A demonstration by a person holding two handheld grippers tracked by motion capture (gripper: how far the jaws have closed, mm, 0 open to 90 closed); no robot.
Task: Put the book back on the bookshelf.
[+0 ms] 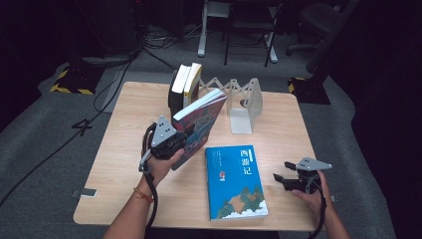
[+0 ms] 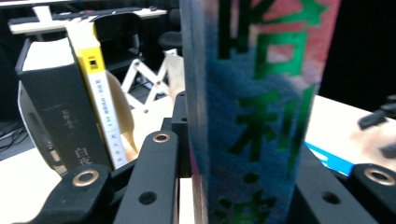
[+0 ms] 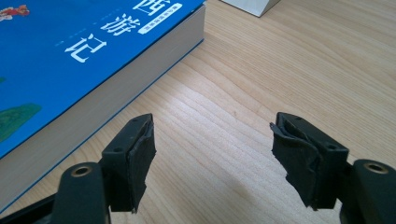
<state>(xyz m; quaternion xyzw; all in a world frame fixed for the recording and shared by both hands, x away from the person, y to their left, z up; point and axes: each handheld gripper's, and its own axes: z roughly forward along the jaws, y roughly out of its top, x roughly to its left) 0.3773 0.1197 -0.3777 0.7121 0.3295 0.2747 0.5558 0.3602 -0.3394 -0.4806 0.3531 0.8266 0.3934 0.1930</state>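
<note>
My left claw (image 1: 175, 144) is clamped on the colourful book (image 1: 201, 119), tilted at centre frame, just below the standing books (image 1: 185, 85) it should join. My right claw (image 3: 212, 158) hangs apart beside the blue book (image 1: 234, 181).

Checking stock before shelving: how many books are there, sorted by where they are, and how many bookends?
Books standing in the rack: 2, a black book and a yellow-spined book
Books held in the left gripper: 1, the colourful book
Books lying flat on the table: 1, the blue book
Expandable bookend racks: 1
Total: 5
</note>
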